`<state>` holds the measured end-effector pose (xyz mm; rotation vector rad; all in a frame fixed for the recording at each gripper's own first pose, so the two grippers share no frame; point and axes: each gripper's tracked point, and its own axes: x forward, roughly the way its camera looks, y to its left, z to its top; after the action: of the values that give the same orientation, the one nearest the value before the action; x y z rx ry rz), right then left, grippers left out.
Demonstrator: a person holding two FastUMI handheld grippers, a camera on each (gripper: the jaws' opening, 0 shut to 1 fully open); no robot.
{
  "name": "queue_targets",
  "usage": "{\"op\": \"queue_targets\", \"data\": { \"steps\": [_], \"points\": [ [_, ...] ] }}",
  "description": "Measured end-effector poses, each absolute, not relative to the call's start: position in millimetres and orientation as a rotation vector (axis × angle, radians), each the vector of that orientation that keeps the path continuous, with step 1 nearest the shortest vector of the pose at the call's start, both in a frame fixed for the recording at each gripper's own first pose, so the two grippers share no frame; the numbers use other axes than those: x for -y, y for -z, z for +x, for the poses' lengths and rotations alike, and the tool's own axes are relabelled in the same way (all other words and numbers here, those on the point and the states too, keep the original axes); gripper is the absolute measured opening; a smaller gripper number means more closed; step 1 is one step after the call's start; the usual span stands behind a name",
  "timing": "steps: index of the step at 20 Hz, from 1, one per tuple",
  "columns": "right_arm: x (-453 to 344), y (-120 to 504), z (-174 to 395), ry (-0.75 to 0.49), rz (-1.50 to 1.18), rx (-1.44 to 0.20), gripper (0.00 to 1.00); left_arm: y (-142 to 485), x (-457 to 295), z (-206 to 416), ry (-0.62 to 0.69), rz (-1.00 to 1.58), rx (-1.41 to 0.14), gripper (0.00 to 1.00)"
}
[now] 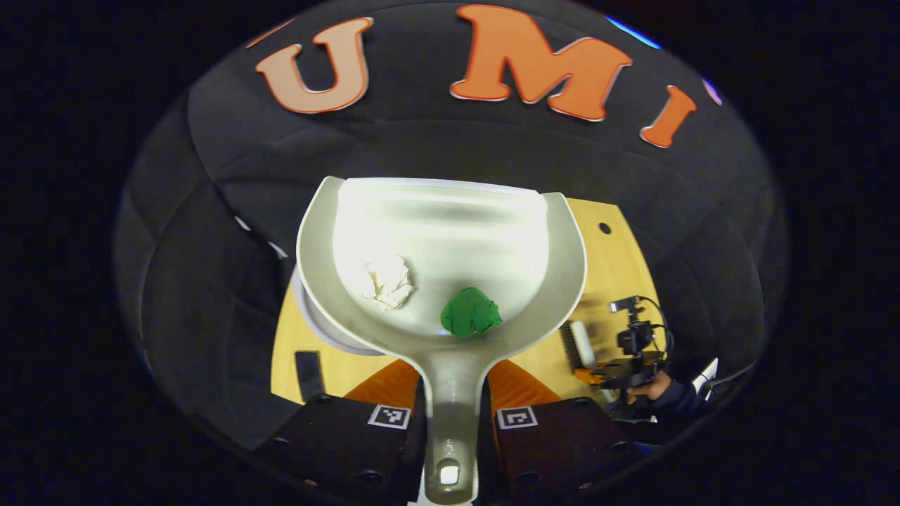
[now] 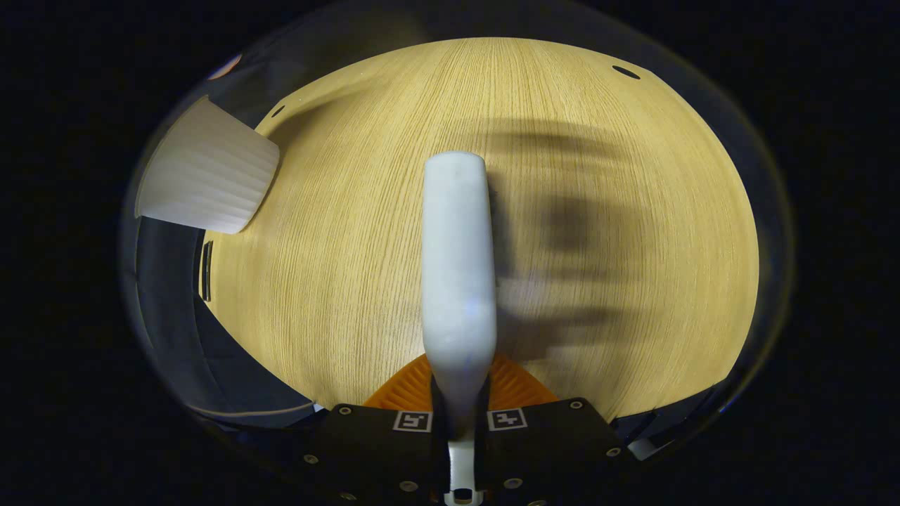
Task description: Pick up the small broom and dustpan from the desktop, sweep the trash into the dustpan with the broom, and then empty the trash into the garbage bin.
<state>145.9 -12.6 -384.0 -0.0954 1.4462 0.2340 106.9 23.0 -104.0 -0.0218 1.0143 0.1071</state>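
My left gripper (image 1: pixel 453 393) is shut on the handle of the grey dustpan (image 1: pixel 450 232), which it holds up level above the wooden table (image 1: pixel 619 260). A white paper ball (image 1: pixel 385 281) and a green paper ball (image 1: pixel 470 313) lie in the pan near its back wall. The white rim of the garbage bin (image 1: pixel 309 320) peeks out under the pan's left side. My right gripper (image 2: pixel 460 404) is shut on the white broom (image 2: pixel 457 260), which it holds over the table top (image 2: pixel 351 246). Farther off, the right gripper (image 1: pixel 619 369) and broom (image 1: pixel 580 344) appear low at the right.
The ribbed white bin (image 2: pixel 204 176) stands at the table's far left corner in the right gripper view. A dark slot (image 2: pixel 206 270) lies along the table edge near it. A hand in a dark sleeve (image 1: pixel 664 393) holds the right gripper. Black cloth walls surround the table.
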Motion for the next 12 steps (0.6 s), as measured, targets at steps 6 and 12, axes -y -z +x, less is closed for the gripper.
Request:
{"op": "queue_targets", "data": {
  "steps": [6,12],
  "points": [
    [11,385,146,-0.224,-0.077,-1.444,0.14,129,-64,81,-0.224,0.033,-1.196,0.31],
    [6,386,147,-0.224,-0.066,-1.446,0.14,126,-96,76,-0.28,0.355,-1.292,0.31]
  ]
}}
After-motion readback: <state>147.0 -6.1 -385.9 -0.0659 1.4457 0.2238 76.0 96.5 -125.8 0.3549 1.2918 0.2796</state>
